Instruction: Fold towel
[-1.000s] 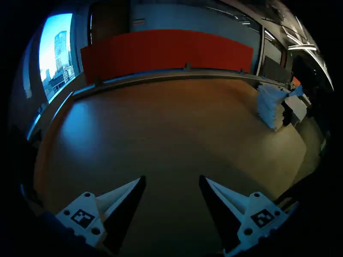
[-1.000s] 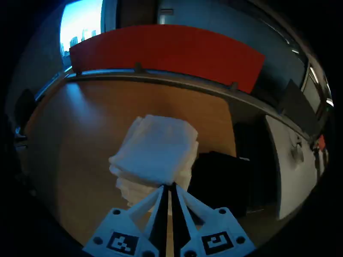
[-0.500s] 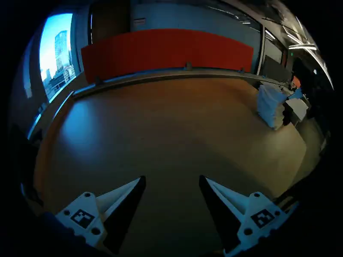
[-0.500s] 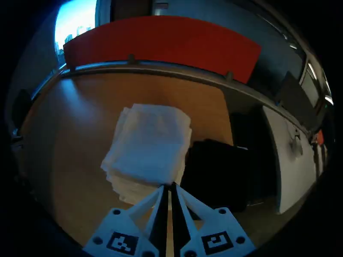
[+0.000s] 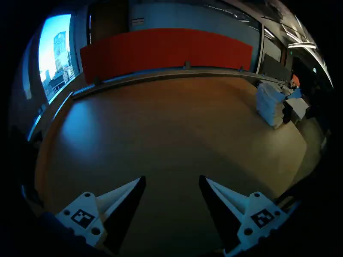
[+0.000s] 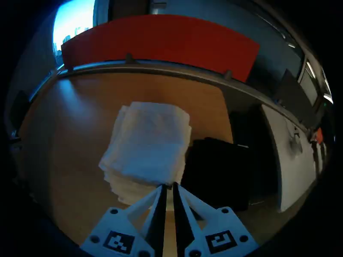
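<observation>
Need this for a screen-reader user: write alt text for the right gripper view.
A stack of folded white towels sits on a wooden table just beyond the right gripper, whose jaws are nearly together, holding nothing. A red partition runs behind the table.

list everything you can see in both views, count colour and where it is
towel stack: one pile, white, folded, near the table's right edge, just ahead of the right gripper's tips; far right in the left gripper view
table: one, brown wood, under both grippers
partition: one, red, along the table's far edge
window: one, bright blue, upper left
black object: one, beside the table, right of the towels; too dark to identify
left gripper: one, white and black, open over bare table
right gripper: one, white and black, shut to a narrow slit, pointing at the towels
</observation>
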`<move>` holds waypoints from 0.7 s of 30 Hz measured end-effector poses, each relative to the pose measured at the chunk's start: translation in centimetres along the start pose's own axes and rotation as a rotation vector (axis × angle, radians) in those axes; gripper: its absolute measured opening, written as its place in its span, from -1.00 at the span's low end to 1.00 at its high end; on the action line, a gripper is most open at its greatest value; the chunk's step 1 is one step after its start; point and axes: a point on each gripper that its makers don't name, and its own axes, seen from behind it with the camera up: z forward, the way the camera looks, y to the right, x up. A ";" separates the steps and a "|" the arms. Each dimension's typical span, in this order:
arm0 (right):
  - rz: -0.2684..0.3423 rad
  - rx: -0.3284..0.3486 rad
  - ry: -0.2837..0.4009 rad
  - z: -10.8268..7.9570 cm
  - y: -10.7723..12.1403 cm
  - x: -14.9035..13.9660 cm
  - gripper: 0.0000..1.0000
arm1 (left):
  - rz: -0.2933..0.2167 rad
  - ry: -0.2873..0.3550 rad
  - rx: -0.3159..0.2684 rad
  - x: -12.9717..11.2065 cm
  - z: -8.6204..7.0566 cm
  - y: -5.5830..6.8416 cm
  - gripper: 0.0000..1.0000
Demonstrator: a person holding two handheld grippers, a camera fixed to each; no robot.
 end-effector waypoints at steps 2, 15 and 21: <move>-0.002 -0.005 -0.001 0.0 0.0 -0.1 -0.62 | 0.001 0.000 -0.001 0.0 0.0 0.0 0.83; -0.001 -0.052 0.002 -0.4 1.0 -0.3 0.23 | 0.002 0.000 -0.004 0.1 0.0 0.0 0.83; 0.006 -0.068 0.022 -0.7 1.4 0.3 0.59 | 0.001 0.001 -0.006 0.0 0.0 -0.1 0.84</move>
